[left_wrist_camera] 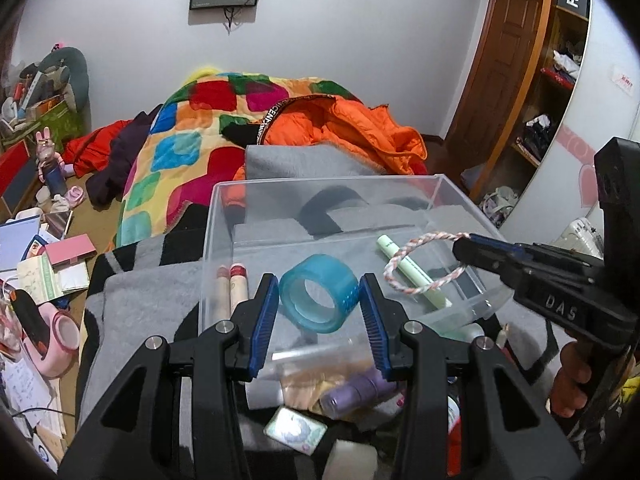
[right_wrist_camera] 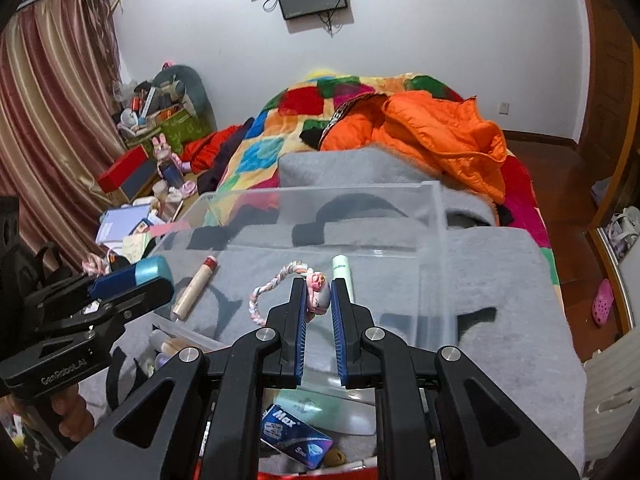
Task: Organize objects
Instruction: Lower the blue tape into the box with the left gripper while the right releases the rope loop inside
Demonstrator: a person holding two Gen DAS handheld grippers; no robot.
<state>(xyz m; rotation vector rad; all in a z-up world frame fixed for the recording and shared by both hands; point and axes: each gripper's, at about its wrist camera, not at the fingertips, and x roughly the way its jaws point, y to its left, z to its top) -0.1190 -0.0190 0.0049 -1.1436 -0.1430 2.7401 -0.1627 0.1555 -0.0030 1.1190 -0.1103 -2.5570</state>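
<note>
My left gripper [left_wrist_camera: 319, 298] is shut on a teal roll of tape [left_wrist_camera: 319, 298], its blue pads pressed on both sides, over the near edge of a clear plastic bin [left_wrist_camera: 320, 184]. From the right, my right gripper [left_wrist_camera: 460, 246] is shut on a pink-and-white braided cord loop [left_wrist_camera: 416, 268] that hangs over the bin. In the right wrist view the right gripper [right_wrist_camera: 319, 294] pinches the cord's pink charm [right_wrist_camera: 319, 294], with the braid [right_wrist_camera: 260, 300] trailing left. Inside the bin lie a pale green tube [left_wrist_camera: 412, 272] and two tan cylinders [left_wrist_camera: 230, 286].
The bin rests on a grey and black blanket [right_wrist_camera: 500, 280] on a bed with a patchwork quilt [left_wrist_camera: 180, 152] and an orange jacket [left_wrist_camera: 352, 124]. Loose items lie below the grippers: a purple bottle [left_wrist_camera: 352, 394], a blue box [right_wrist_camera: 296, 436]. Clutter covers the floor at left [left_wrist_camera: 44, 264].
</note>
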